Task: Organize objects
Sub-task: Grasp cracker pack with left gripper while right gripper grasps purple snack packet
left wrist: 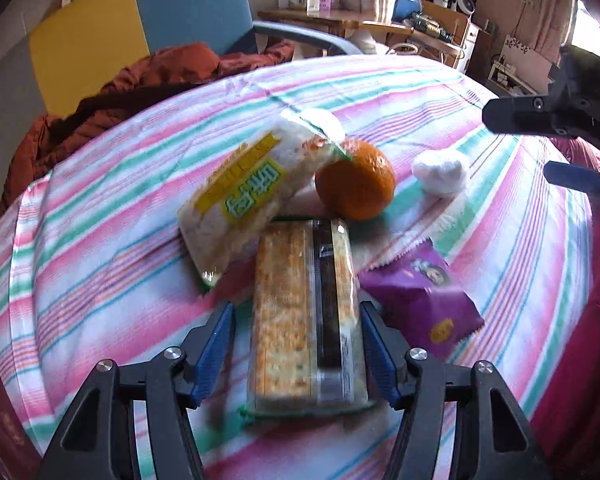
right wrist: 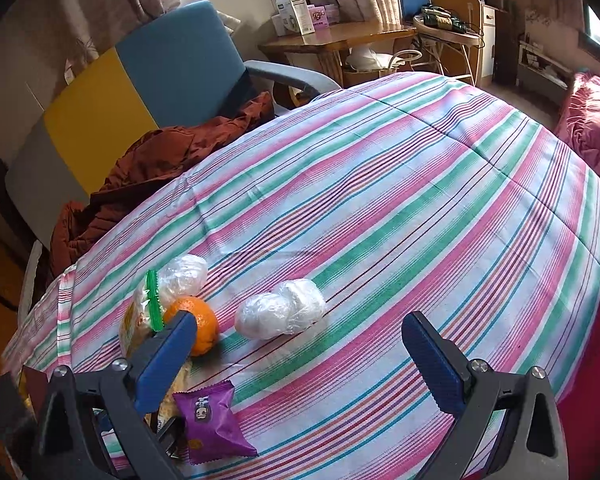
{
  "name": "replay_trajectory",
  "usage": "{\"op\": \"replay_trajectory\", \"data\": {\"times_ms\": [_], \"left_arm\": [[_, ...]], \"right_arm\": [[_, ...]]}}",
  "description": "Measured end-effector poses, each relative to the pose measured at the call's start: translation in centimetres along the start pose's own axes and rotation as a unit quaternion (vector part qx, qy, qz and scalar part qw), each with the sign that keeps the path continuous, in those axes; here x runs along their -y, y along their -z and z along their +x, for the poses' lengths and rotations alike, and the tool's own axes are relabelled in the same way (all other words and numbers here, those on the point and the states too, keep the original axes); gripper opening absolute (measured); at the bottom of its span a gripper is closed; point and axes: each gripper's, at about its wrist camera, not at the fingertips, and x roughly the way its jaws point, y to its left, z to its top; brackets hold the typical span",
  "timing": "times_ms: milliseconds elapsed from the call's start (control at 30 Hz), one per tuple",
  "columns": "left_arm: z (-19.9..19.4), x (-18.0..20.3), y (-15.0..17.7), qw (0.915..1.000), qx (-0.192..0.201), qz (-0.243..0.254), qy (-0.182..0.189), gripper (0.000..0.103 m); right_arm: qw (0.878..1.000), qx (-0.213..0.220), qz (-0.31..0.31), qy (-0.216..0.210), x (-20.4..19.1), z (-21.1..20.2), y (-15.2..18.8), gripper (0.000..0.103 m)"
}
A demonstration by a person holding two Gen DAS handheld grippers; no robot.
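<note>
1. Left wrist view: the left claw (left wrist: pixel 298 354) gripped the cracker pack (left wrist: pixel 306 312) between both pads, above the striped bed (left wrist: pixel 100 208); an orange (left wrist: pixel 356 184) lay just beyond it.
2. Right wrist view: the right claw (right wrist: pixel 300 364) stood open and empty; a purple packet (right wrist: pixel 212 420) lay beside its left finger.

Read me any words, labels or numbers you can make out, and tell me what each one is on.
Clear rice-cracker pack with yellow-green label: large characters, upside down and blurred, unreadable.
Purple snack packet: picture and yellow badge, text too small.
Clear-wrapped cracker pack: dark label strip, blurred.
White boxes on wooden desk: too small.
</note>
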Motion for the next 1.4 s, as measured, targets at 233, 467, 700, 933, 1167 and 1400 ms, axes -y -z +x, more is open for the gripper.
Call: {"op": "replay_trajectory", "data": {"times_ms": [233, 467, 700, 933, 1167, 1400], "left_arm": [[-0.1, -0.5, 0.8, 0.9994, 0.030, -0.006, 0.016, 0.065], [-0.1, -0.3, 0.9, 0.9995, 0.030, 0.002, 0.011, 0.065], [0.0, -0.4, 1.0, 0.9993, 0.037, 0.002, 0.007, 0.065], [-0.1, -0.4, 1.2, 0.9992, 0.040, 0.003, 0.005, 0.065], [-0.3, -0.3, 1.4, 0.9991, 0.042, 0.003, 0.000, 0.062], [-1.1, -0.6, 2.4, 0.9990, 0.044, -0.006, -0.002, 0.051]], "right_arm": [[1.000, -0.023, -0.017, -0.005, -0.7, 0.8, 0.4, 0.103], [0.999, -0.035, -0.021, -0.002, -0.8, 1.2, 0.6, 0.103], [0.999, -0.019, 0.040, -0.017, 1.3, 0.5, 0.0, 0.103], [0.995, -0.037, 0.088, -0.026, 2.8, 1.1, 0.1, 0.103], [0.996, -0.044, 0.077, -0.021, 2.4, 1.4, 0.2, 0.103], [0.996, -0.070, 0.039, -0.025, 0.9, 2.5, 0.6, 0.103]]}}
